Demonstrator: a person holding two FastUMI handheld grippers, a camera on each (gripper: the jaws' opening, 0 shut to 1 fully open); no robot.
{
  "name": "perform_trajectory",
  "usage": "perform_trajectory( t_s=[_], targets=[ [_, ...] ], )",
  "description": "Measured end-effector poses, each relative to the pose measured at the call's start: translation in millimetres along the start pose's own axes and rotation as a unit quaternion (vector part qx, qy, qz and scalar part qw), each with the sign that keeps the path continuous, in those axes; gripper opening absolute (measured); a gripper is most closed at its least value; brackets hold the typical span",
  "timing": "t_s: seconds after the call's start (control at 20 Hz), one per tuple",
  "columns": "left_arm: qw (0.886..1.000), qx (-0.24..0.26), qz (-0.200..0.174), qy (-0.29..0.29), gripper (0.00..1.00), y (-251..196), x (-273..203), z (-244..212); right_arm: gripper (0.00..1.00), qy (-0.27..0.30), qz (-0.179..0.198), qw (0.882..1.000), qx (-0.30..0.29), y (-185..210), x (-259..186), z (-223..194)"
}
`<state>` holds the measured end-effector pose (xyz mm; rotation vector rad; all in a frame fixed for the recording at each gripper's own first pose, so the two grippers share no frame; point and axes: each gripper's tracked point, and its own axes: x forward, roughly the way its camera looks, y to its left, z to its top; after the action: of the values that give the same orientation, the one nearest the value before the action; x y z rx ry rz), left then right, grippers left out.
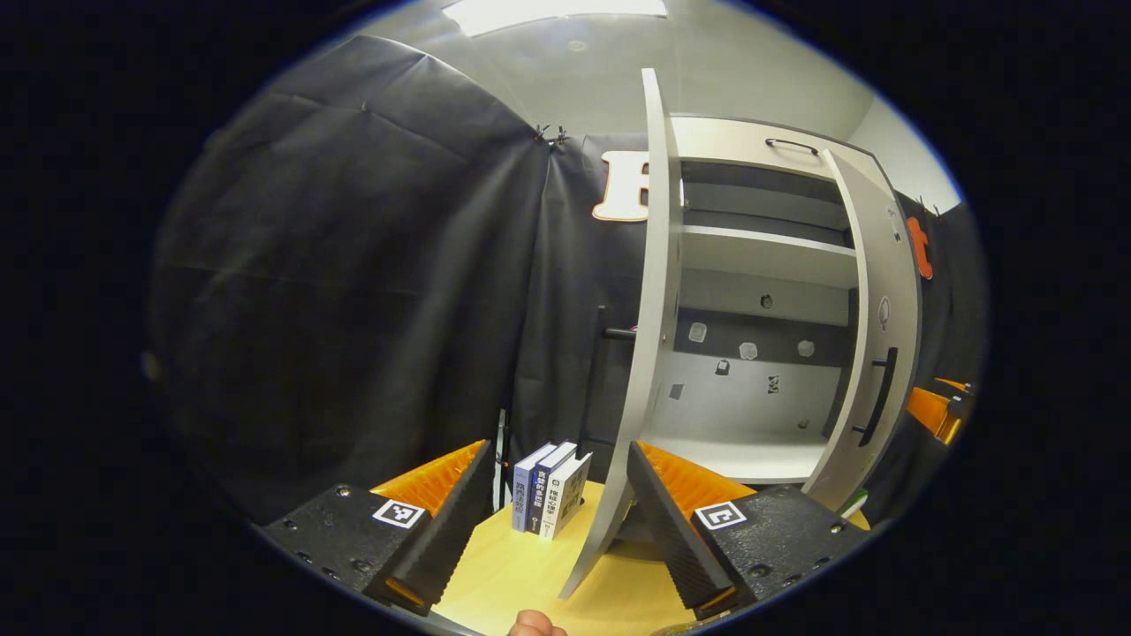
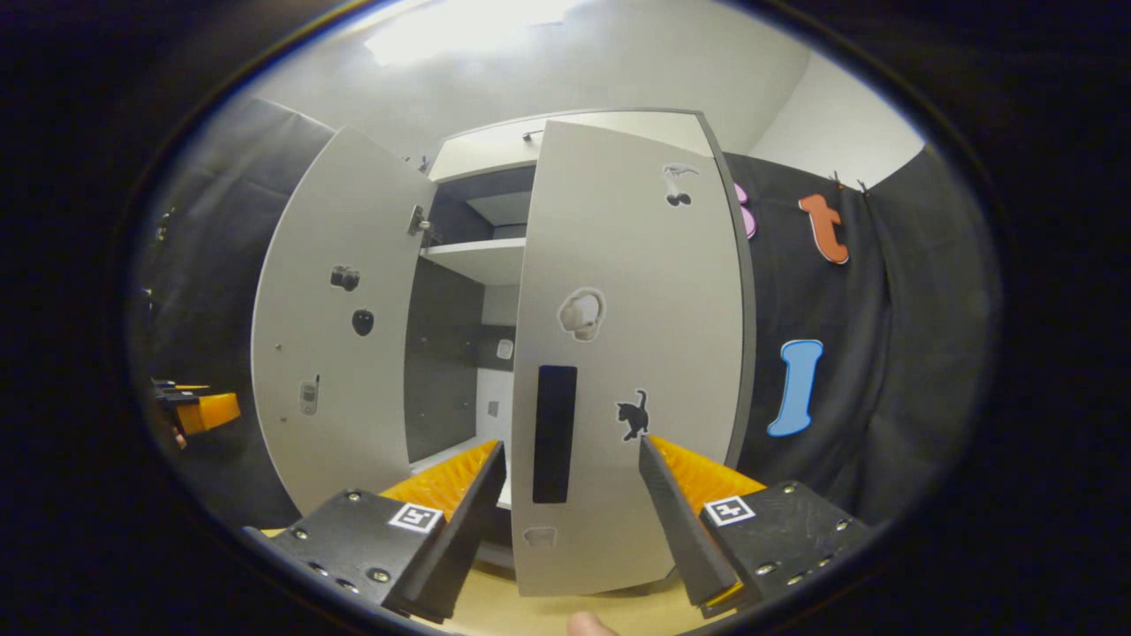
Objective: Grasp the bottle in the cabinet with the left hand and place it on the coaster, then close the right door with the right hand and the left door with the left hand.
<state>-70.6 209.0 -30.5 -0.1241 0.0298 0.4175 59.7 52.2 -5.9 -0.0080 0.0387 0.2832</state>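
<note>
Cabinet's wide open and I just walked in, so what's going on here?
A person holds a hand-held gripper in each hand in front of a white cabinet on a wooden table. The right hand-held gripper, open, faces the right door, which stands partly closed. The left hand-held gripper, also open, sits at the edge of the left door, wide open. Three books stand beside it.

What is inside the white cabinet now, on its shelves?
Inside the white cabinet, the left gripper view shows a bare upper shelf, a bare bottom board and small stickers on the back wall. No bottle is seen. The half-open right door covers the right edge.
</note>
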Motion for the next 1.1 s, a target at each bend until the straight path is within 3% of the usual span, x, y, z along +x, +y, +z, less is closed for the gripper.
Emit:
perform_trajectory(
  t_s=[0.15, 0.2, 0.6, 0.65, 0.7, 1.1],
  targets=[
    [1.0, -0.001, 0.004, 0.0, 0.91, 5, 4, -1, 0.92, 0.001, -0.003, 1.0, 0.001, 0, 1, 0],
    [1.0, 0.0, 0.007, 0.0, 0.95, 7, 5, -1, 0.92, 0.001, -0.004, 1.0, 0.0, 0, 1, 0],
    [1.0, -0.005, 0.008, 0.007, 0.95, 15, 17, -7, 0.92, 0.005, -0.014, 1.0, -0.002, 0, 3, -4],
    [1.0, -0.006, 0.007, 0.008, 0.91, 15, 18, -8, 0.92, 0.005, -0.015, 1.0, -0.002, 1, 4, -4],
    [1.0, -0.006, 0.006, 0.008, 0.95, 16, 20, -9, 0.92, 0.005, -0.016, 1.0, -0.002, 1, 4, -4],
    [1.0, 0.0, -0.007, 0.01, 0.95, 14, 33, -8, 0.92, 0.005, -0.025, 1.0, 0.006, 3, 9, -7]
  ],
)
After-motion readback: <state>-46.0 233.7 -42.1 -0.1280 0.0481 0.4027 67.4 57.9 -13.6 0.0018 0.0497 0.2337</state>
